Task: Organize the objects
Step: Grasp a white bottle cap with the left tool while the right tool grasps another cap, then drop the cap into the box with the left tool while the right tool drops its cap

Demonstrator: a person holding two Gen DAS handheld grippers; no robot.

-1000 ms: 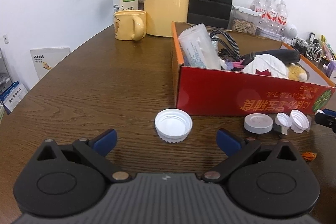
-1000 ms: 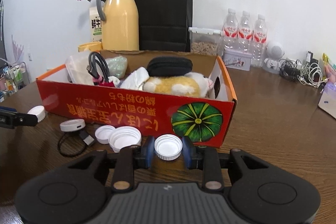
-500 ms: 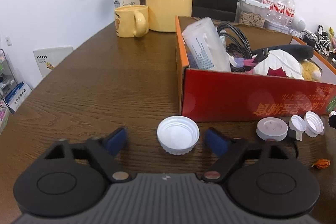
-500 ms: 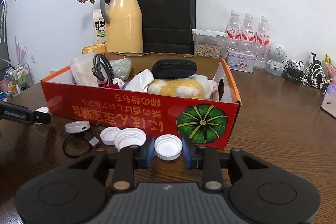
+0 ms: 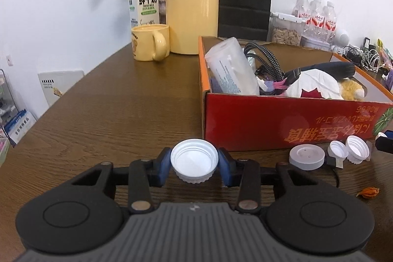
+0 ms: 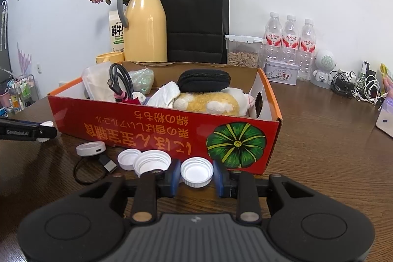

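Since the earlier frame, the left tongs, then spread wide around a white jar lid on the desk, have narrowed; their jaws are closing, blue pads touching the lid's two sides. These tongs tilt downward just before the red cardboard box. Farther right lie a grey disc and two smaller white caps. The right tongs, equally tilted, grip a white bottle cap between partly closed pads, open side up, at the box's pumpkin-printed front.
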